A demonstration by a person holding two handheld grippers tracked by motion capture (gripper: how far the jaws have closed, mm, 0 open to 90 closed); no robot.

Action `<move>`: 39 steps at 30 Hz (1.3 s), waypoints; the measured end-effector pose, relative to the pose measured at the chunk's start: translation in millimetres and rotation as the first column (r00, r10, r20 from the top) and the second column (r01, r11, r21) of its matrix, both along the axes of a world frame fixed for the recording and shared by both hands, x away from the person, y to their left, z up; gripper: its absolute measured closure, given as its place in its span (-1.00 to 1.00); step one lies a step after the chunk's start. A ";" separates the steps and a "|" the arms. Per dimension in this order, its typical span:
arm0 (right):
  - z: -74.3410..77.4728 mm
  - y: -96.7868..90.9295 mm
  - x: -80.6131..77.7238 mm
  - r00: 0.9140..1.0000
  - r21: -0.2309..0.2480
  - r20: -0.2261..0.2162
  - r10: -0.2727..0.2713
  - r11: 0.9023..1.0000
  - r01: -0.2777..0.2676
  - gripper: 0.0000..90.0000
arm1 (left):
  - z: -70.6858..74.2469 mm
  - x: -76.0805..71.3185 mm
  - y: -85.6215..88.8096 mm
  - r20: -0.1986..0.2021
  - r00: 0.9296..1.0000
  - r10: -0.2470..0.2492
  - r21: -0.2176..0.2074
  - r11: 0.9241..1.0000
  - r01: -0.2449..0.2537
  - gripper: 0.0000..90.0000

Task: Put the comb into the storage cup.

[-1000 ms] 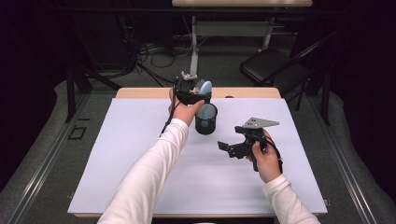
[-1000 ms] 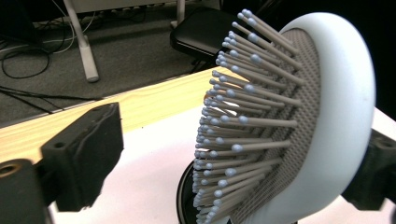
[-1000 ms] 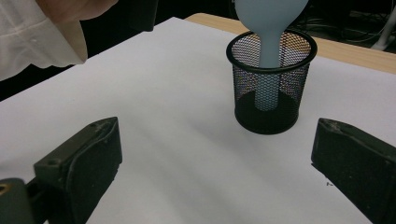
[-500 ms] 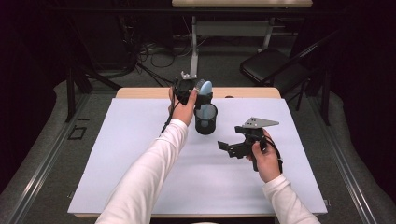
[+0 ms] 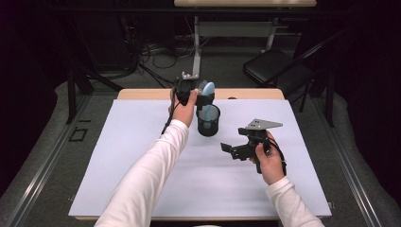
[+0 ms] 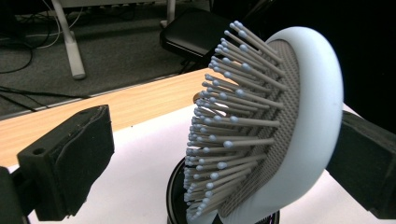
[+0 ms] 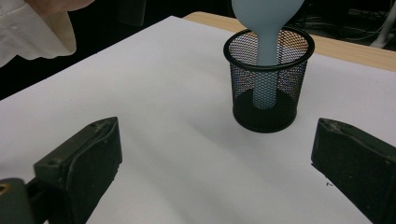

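Standing in one mesh cup [image 5: 208,120], one hairbrush [image 5: 206,90], two hand-held grippers, both open.

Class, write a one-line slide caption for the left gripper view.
Pale blue hairbrush standing handle-down in a black mesh cup, between the open left gripper jaws.

A lab or recording studio: behind the white-covered table [image 5: 142,189] lie tangled floor cables [image 5: 151,52], a black chair [image 5: 272,66] and dark curtains.

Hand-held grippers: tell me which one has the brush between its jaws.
The left hand-held gripper: its just-opened jaws flank the brush in the cup; the right hand-held gripper has empty jaws.
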State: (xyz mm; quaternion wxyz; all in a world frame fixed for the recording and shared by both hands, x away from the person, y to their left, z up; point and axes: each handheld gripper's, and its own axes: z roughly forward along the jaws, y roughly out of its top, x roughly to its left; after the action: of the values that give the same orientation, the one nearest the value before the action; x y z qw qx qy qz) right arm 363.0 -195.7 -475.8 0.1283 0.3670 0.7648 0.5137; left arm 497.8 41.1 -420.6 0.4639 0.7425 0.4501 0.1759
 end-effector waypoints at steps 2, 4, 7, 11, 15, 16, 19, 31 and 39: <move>0.1 0.0 0.1 1.000 0.002 0.001 -0.001 1.000 0.001 -0.97 | 0.5 -0.5 0.0 -0.003 1.000 -0.002 0.006 1.000 0.002 -0.99; -0.2 0.3 0.2 1.000 -0.001 0.002 0.000 1.000 0.000 -0.97 | 1.1 -1.1 0.1 -0.007 1.000 -0.003 0.005 1.000 0.003 -0.99; -0.5 0.6 0.3 1.000 -0.004 0.003 0.000 1.000 0.000 -0.97 | 2.3 -2.0 0.4 -0.011 1.000 -0.006 0.009 1.000 0.006 -0.99; -0.6 0.3 0.3 1.000 -0.004 0.000 -0.001 1.000 0.001 -0.97 | 3.9 -2.8 1.3 -0.009 1.000 -0.006 0.000 1.000 0.006 -0.99; -1.0 0.2 0.5 1.000 -0.007 0.000 -0.002 1.000 0.002 -0.97 | 5.6 -3.3 3.1 -0.009 1.000 -0.014 -0.003 1.000 0.014 -0.99; -1.2 0.3 0.5 1.000 -0.007 0.001 -0.002 1.000 0.002 -0.97 | 5.9 -3.4 3.3 -0.009 1.000 -0.016 -0.004 1.000 0.016 -0.99; -1.4 0.5 0.6 1.000 -0.008 0.001 -0.002 1.000 0.002 -0.97 | 6.9 -4.2 4.0 -0.015 0.999 -0.029 0.003 1.000 0.029 -0.99; -1.8 0.0 1.0 1.000 -0.011 -0.001 -0.001 1.000 0.001 -0.97 | 9.6 -5.4 6.6 -0.021 0.998 -0.064 0.025 0.998 0.065 -0.98; -1.9 -0.1 1.0 1.000 -0.012 0.000 -0.002 1.000 0.002 -0.97 | 12.8 -6.0 10.1 -0.018 0.997 -0.072 0.020 0.997 0.073 -0.98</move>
State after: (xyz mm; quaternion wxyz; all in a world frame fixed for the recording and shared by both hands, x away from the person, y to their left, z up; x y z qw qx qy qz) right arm 364.0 -195.7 -477.7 0.1309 0.3668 0.7675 0.5091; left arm 491.8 51.2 -407.8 0.4585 0.7645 0.4250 0.1571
